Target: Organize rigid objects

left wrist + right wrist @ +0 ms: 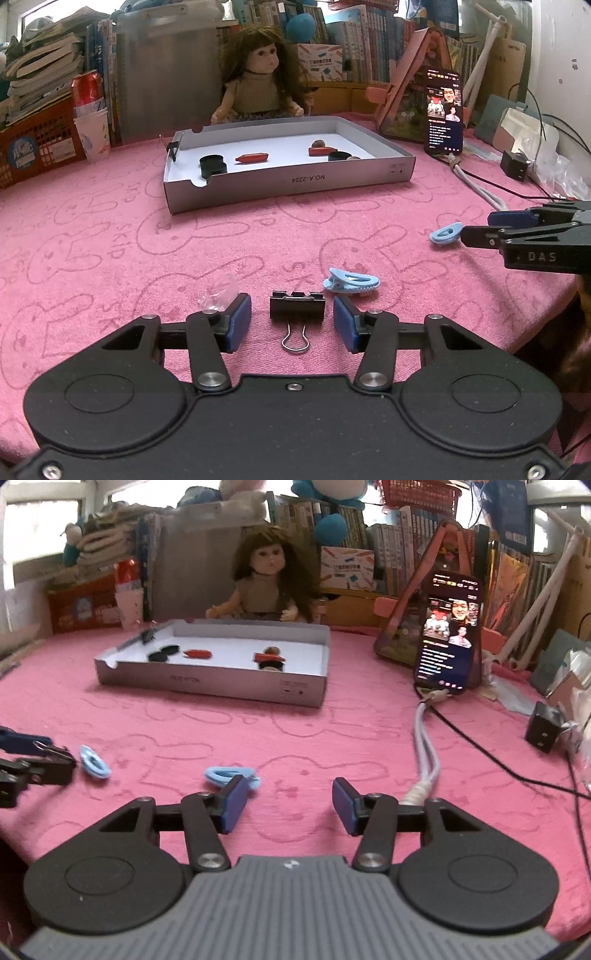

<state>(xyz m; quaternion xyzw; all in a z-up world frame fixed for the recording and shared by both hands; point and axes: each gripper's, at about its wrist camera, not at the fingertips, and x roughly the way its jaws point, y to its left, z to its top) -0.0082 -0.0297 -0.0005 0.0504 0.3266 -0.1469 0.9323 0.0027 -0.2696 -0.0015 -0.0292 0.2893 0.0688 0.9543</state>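
Pink cloth: binder clip between spread left claw pads.

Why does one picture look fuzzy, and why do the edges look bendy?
The right wrist view is smeared: the doll and the writing on the grey box are soft. The left wrist view is crisp, so the box label and black binder clip look sharp. Both views use fisheye lenses, which curve the pink table and darken the corners.

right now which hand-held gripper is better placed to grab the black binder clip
Left. The left hand-held gripper is open with the black binder clip sitting between its fingers; the right hand-held gripper is open beside a blue clip.
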